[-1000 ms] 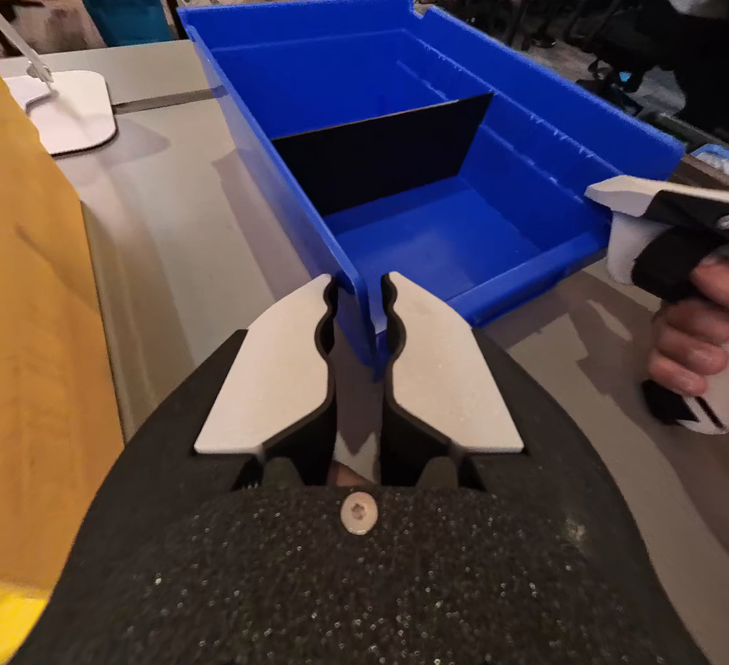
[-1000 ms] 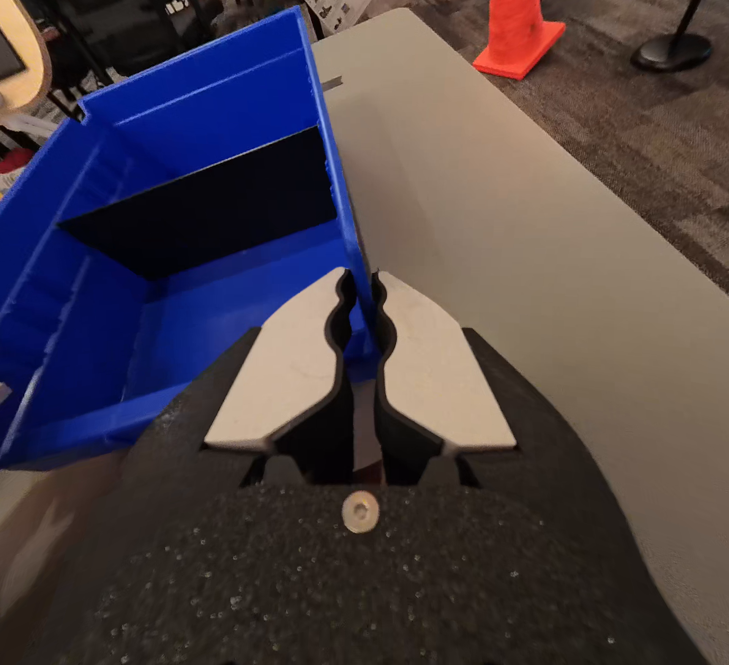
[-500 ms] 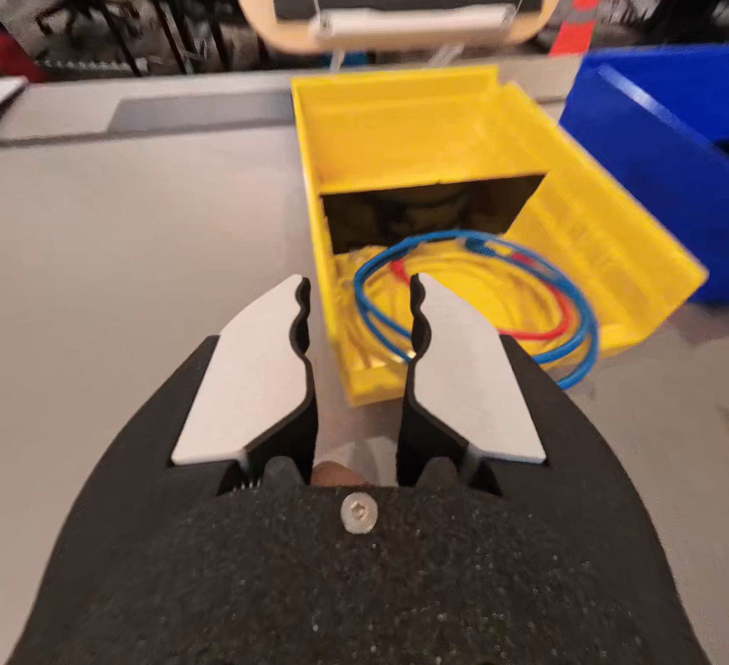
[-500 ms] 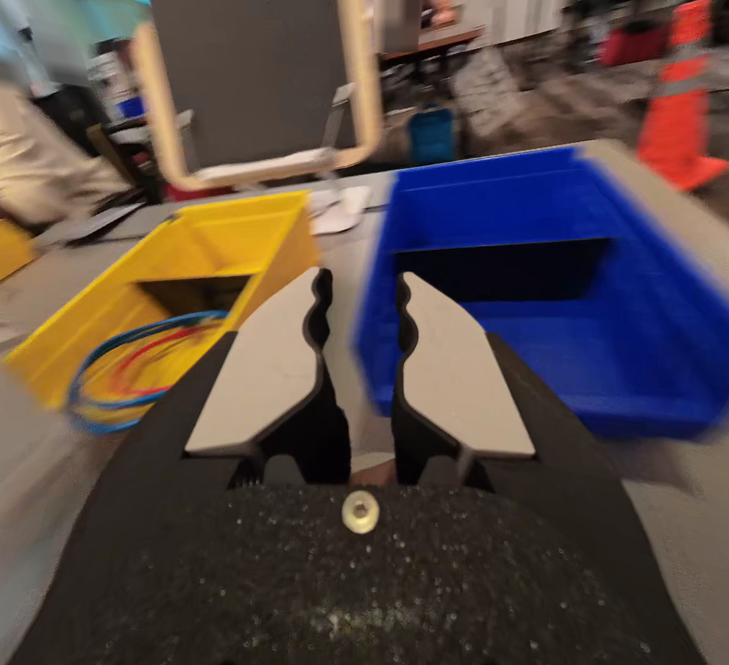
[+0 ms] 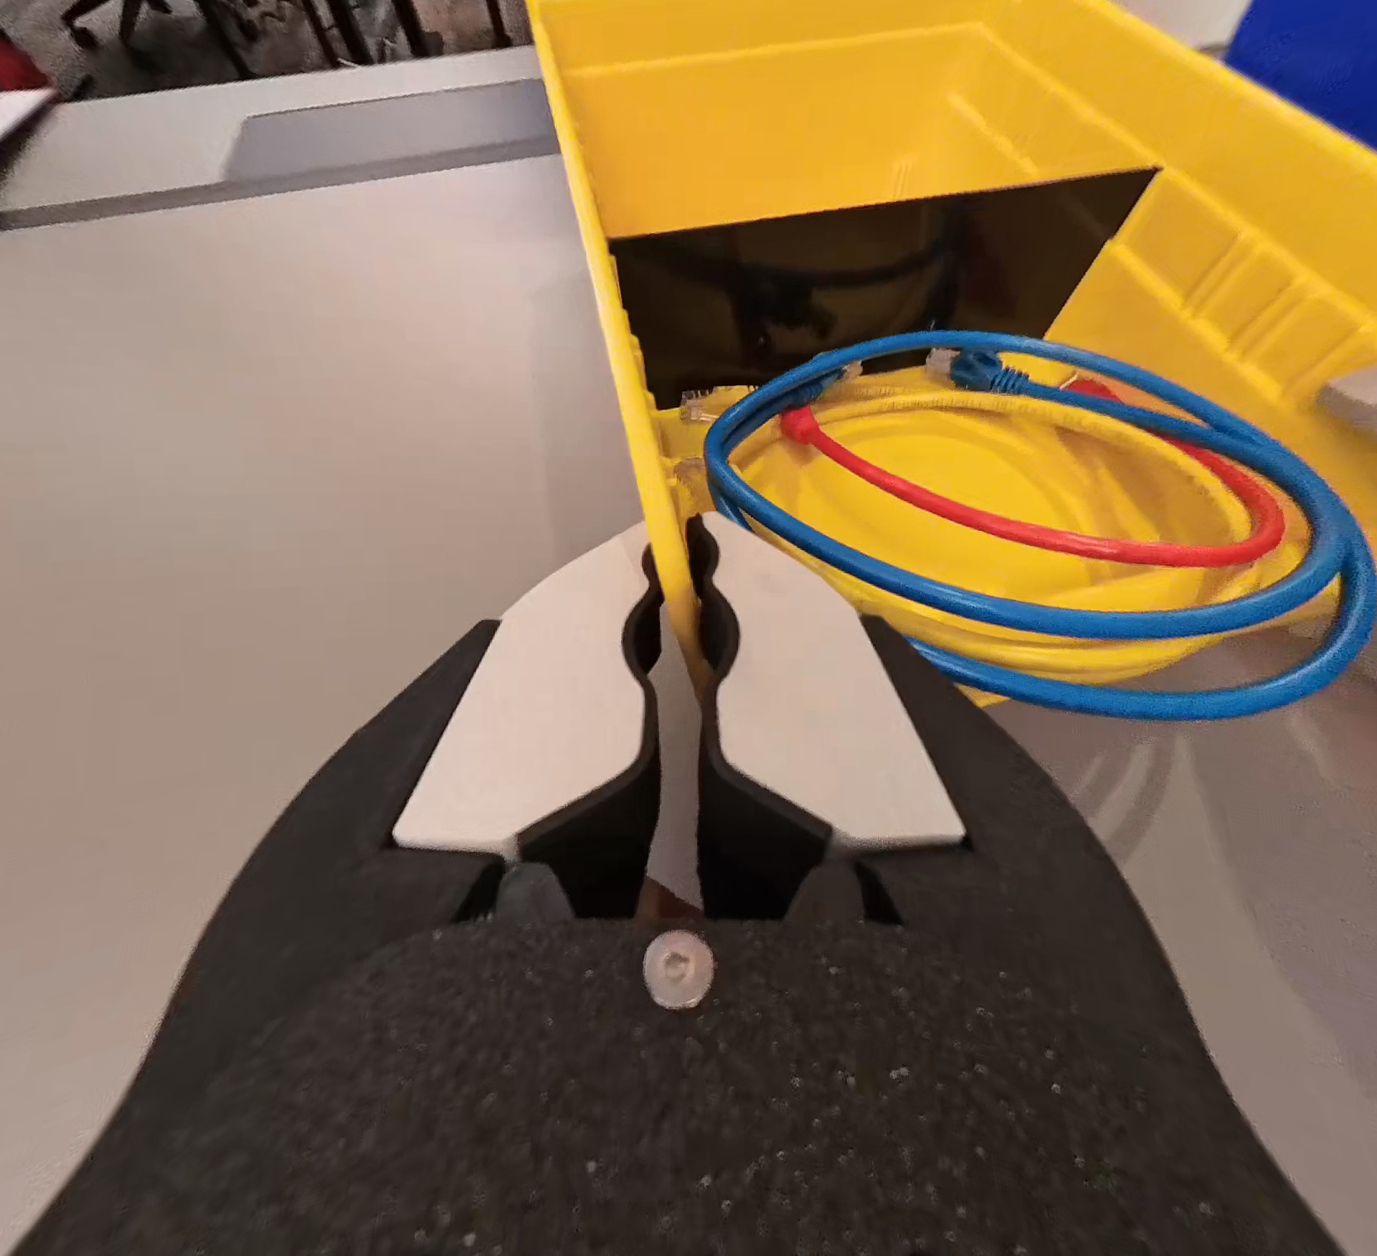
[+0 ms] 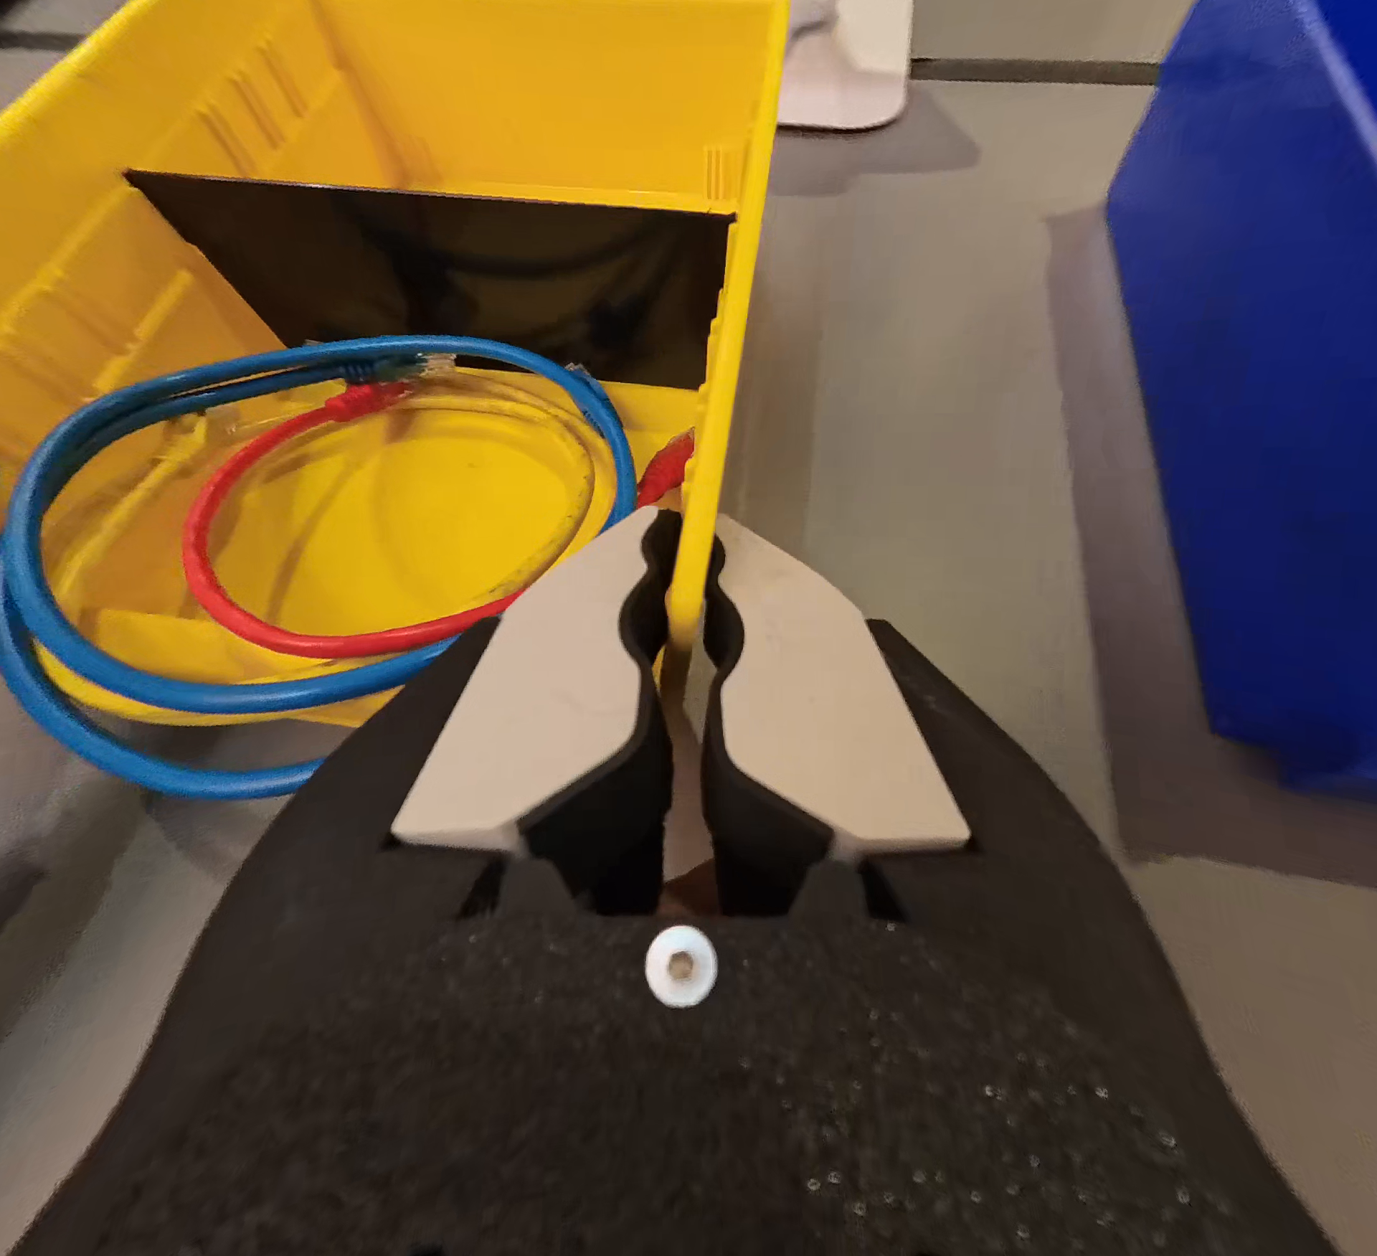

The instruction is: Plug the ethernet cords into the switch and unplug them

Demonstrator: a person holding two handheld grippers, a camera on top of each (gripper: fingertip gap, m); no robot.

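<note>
Both claws pinch the yellow bin by its side walls at the near end. Leftmost, the left gripper (image 5: 674, 549) is pressed onto the left wall of the yellow bin (image 5: 745, 125), one finger outside and one inside, close to the front corner. A two-sided hold like this looks meant for shifting or steadying the whole bin, not for picking a cord.

Inside, in front of a black divider (image 5: 857, 281), lie the ethernet cords, coiled so they fit the front compartment: a blue cord (image 5: 1043, 613) whose loops spill over the low front lip, a red cord (image 5: 1043, 534) inside it, and a yellow cord (image 5: 969, 415) beneath. Clear plug ends show near the divider. No switch is visible, so plugging has likely not begun.

Further right, the right gripper (image 6: 682, 527) is likewise closed on the bin's right wall near the front corner. Beyond it on the bench (image 6: 969, 400) stands a blue bin (image 6: 1252, 363), apart from the yellow one, with a white stand base (image 6: 849, 58) behind.
</note>
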